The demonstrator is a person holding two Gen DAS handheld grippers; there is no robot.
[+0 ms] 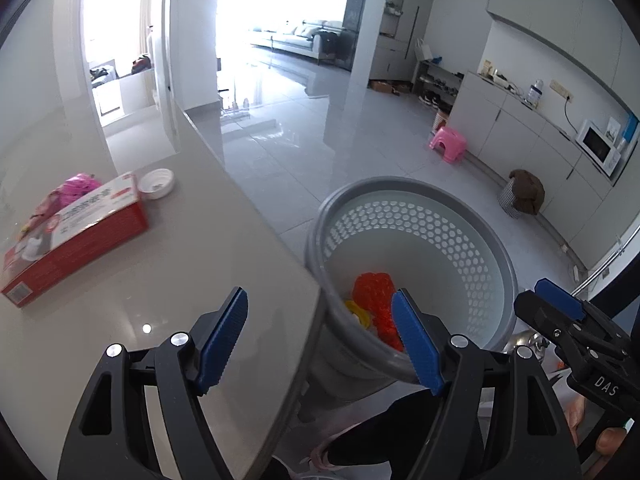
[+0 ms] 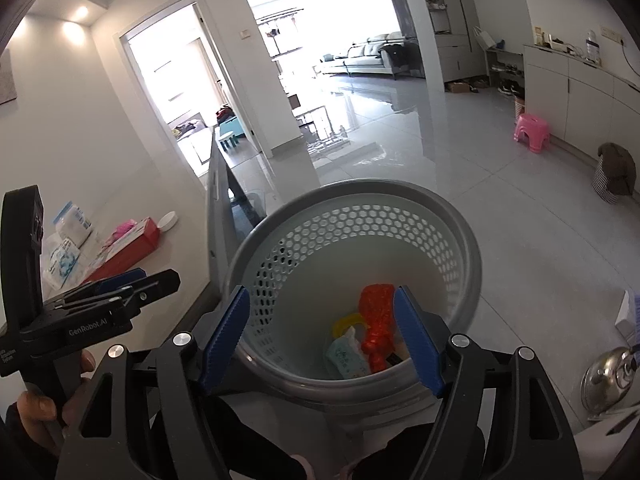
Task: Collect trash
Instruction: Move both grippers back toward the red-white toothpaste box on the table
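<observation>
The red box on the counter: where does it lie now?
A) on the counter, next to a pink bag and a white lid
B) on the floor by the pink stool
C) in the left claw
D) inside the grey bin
A: the red box lies flat on the counter, with the pink bag behind it and the white lid beside it.

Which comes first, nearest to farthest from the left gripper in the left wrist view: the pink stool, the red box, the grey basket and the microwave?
From the left gripper:
1. Grey basket, right ahead, under the right jaw.
2. Red box, on the counter to the left.
3. Pink stool, on the floor, far right.
4. Microwave, on the cabinet at the right wall.
</observation>
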